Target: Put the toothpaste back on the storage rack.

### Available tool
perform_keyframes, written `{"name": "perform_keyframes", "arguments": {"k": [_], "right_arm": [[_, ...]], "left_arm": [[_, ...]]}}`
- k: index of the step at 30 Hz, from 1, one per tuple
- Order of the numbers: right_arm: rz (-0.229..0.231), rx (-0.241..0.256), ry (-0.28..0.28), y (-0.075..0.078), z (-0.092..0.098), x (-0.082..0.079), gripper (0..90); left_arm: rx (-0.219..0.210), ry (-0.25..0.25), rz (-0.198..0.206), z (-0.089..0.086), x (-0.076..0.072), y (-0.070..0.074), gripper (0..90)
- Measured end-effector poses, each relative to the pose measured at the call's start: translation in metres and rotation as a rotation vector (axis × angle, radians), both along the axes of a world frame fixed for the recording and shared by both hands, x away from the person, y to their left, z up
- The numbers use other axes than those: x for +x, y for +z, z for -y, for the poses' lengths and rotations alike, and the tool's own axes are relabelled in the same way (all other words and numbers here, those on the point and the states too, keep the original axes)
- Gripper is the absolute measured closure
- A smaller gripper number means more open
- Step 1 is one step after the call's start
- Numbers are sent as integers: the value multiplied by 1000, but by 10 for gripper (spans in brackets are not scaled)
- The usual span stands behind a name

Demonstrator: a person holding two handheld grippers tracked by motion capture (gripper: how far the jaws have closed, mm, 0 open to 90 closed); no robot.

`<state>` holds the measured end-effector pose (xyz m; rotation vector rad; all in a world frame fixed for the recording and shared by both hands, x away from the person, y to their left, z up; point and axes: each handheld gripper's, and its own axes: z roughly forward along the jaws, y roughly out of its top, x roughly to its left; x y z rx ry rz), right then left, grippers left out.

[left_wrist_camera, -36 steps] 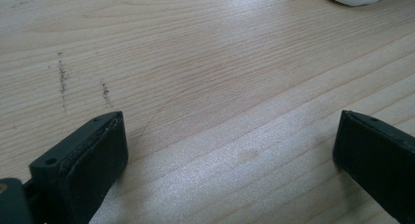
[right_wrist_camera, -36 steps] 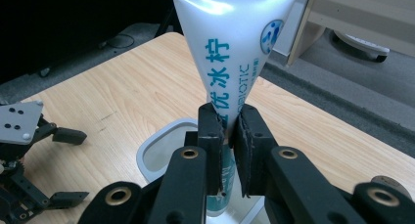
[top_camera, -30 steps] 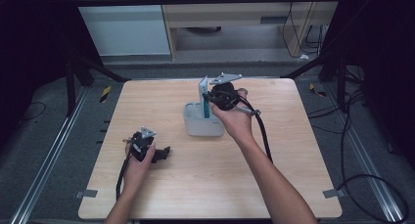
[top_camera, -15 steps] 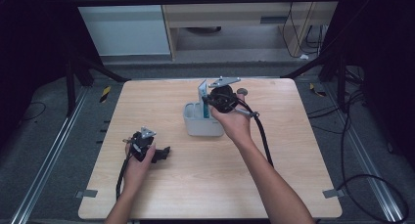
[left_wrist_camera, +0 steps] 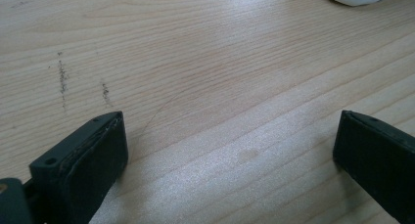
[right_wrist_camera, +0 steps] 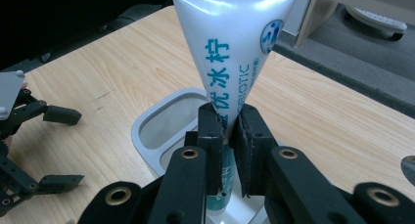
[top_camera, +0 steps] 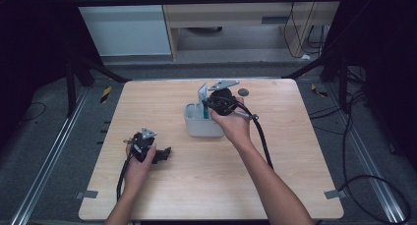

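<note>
A white toothpaste tube with teal lettering stands upright, flat crimped end up, its lower end down inside a pale grey oval cup. My right gripper is shut on the tube's lower part. From the high view that gripper is over the cup at the table's middle, and the tube rises above it. My left gripper rests on the wood at the left front. Its jaws are wide apart with only bare table between them.
A small dark round disc lies on the table just behind the right hand. The wooden table is bare at the right and front. My left gripper sits to the cup's left. A black cable trails along the right forearm.
The right gripper has shifted slightly left and down with the tube, bringing it lower into the cup. The left gripper has stayed still.
</note>
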<state>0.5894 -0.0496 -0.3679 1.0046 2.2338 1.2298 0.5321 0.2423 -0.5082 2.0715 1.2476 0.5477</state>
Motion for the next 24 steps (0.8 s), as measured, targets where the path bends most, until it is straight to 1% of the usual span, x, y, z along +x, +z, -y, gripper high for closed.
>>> {"name": "perform_keyframes", "arguments": {"k": [5, 10, 12, 24], "right_arm": [[-13, -10, 1, -5, -3, 1, 819], [-25, -30, 3, -11, -9, 4, 819], [-31, -26, 1, -12, -10, 5, 819], [-54, -47, -9, -19, -13, 10, 817]], "left_arm": [[0, 0, 0, 0, 0, 0, 0], [-2, 1, -1, 0, 0, 0, 0], [0, 0, 0, 0, 0, 0, 0], [-2, 1, -1, 0, 0, 0, 0]]}}
